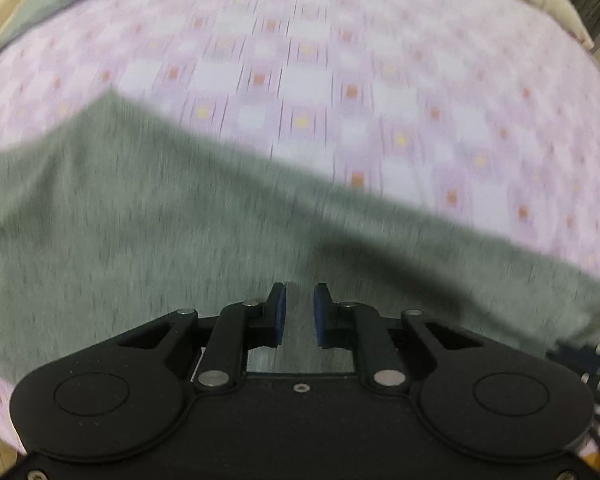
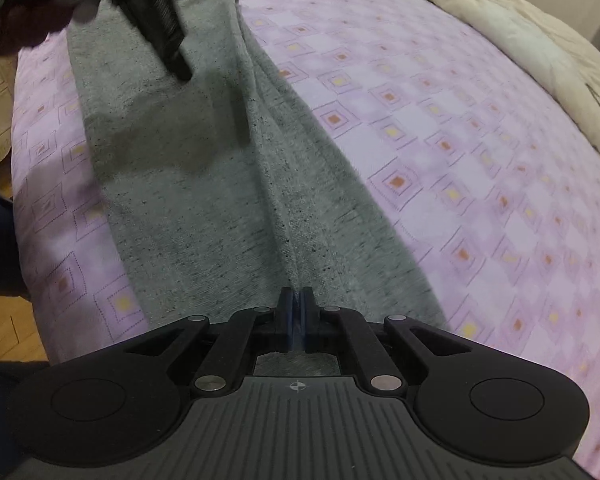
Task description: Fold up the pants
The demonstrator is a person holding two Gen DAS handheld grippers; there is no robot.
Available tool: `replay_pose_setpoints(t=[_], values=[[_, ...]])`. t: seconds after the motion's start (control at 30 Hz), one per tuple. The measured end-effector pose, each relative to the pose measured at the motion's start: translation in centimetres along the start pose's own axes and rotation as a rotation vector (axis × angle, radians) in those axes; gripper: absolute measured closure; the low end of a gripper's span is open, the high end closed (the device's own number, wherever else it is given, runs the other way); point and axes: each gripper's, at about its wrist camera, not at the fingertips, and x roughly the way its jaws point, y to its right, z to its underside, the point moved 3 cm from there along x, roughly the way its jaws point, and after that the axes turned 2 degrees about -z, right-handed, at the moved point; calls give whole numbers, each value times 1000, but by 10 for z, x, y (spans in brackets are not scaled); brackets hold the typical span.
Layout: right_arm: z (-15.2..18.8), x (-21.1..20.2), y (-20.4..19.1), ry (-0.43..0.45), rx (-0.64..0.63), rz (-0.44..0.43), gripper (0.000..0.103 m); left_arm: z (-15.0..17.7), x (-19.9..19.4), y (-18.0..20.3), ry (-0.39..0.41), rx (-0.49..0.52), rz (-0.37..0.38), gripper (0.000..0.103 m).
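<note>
Left gripper (image 1: 300, 314) hovered over the grey pants (image 1: 148, 216), its blue pads (image 1: 281, 316) spread with bare fabric showing in the gap (that view was badly blurred). Those pants lay stretched along the near side of the purple patterned bedsheet (image 2: 440, 128). Right gripper (image 2: 297, 316) had its pads pinched tight on a raised ridge of the pants. Beyond the pants, at the sheet's far right edge, sat a beige duvet (image 2: 512, 28).
</note>
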Motion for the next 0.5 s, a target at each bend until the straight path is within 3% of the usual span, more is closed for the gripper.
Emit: replay_pose_setpoints(t=[0.13, 0.23, 0.3, 0.33, 0.37, 0.43, 0.5], values=[[-2, 1, 10, 3, 53, 14, 99, -38, 25, -8, 7, -38, -36, 83], [-3, -1, 21, 10, 104, 77, 99, -63, 53, -20, -9, -97, -58, 84], [-5, -8, 28, 42, 150, 157, 93, -73, 53, -21, 1, -141, -61, 84], [-4, -14, 31, 61, 178, 186, 84, -77, 54, -20, -10, -149, -61, 84], [-2, -21, 32, 83, 213, 194, 78, -79, 56, -19, -20, -149, -68, 84], [5, -29, 34, 117, 299, 161, 78, -78, 56, -16, -12, -125, -88, 84], [15, -28, 35, 97, 363, 148, 77, -74, 55, -10, 6, -90, -104, 84]])
